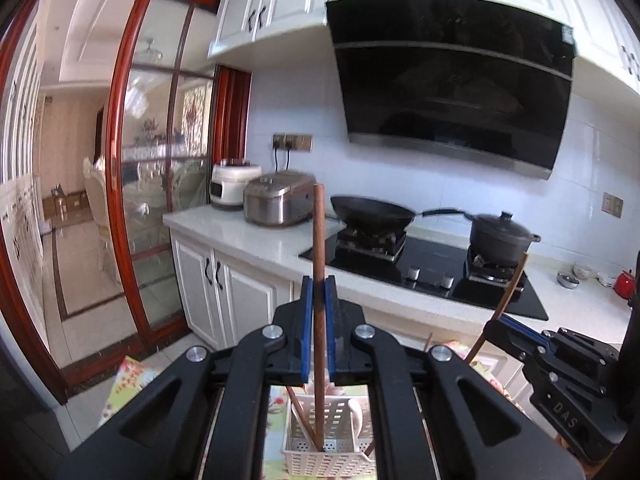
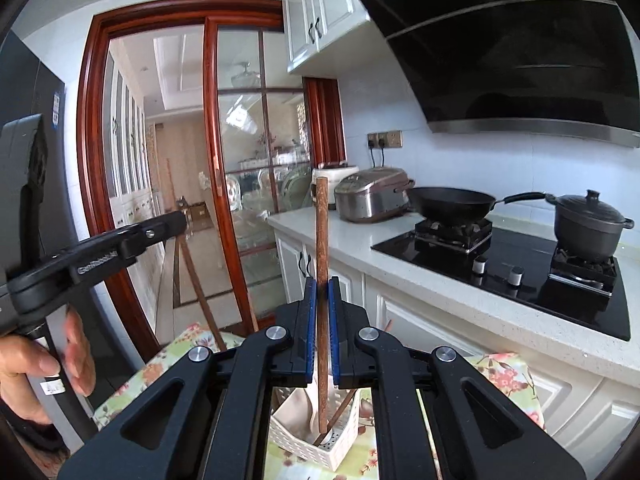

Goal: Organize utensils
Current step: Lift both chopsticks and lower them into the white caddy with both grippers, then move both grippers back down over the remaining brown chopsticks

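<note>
My left gripper is shut on a dark brown wooden chopstick held upright, its lower end inside a white perforated utensil basket. My right gripper is shut on a second brown chopstick, also upright, its lower tip in the same basket. The basket holds a white spoon and another chopstick. The right gripper also shows in the left wrist view, and the left gripper in the right wrist view, each with its stick.
The basket stands on a floral tablecloth. Beyond is a white counter with two rice cookers, a black hob with a wok and a lidded pot. A glass sliding door is at the left.
</note>
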Action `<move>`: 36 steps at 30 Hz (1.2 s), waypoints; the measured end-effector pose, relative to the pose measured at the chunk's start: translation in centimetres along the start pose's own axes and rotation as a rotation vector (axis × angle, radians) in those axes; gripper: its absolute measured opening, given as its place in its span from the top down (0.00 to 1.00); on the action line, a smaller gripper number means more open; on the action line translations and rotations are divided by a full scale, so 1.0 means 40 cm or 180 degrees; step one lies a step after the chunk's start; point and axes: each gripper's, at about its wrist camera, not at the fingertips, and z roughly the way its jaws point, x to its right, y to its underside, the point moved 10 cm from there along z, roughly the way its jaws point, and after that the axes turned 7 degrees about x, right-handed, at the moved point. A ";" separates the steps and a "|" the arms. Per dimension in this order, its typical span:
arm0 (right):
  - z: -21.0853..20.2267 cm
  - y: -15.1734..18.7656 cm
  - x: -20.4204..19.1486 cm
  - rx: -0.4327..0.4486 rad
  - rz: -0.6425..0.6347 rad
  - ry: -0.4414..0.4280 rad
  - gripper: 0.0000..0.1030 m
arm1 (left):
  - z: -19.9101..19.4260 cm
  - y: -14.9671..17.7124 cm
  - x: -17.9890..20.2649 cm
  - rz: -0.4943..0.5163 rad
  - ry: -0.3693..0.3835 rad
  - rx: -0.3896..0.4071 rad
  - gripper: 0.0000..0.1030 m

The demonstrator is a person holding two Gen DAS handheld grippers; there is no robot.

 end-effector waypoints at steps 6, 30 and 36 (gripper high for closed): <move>0.107 0.125 0.002 -0.0523 -0.0108 0.0009 0.94 | 0.099 0.130 -0.027 0.0052 0.0009 -0.0463 0.94; 0.043 0.283 0.027 -0.0736 0.0092 0.0059 0.65 | -0.088 0.375 -0.253 -0.0380 -0.0598 -0.0571 0.20; -0.057 0.379 0.002 -0.0818 0.0188 0.0001 0.65 | -0.222 0.476 -0.222 -0.0350 -0.0595 -0.0590 0.15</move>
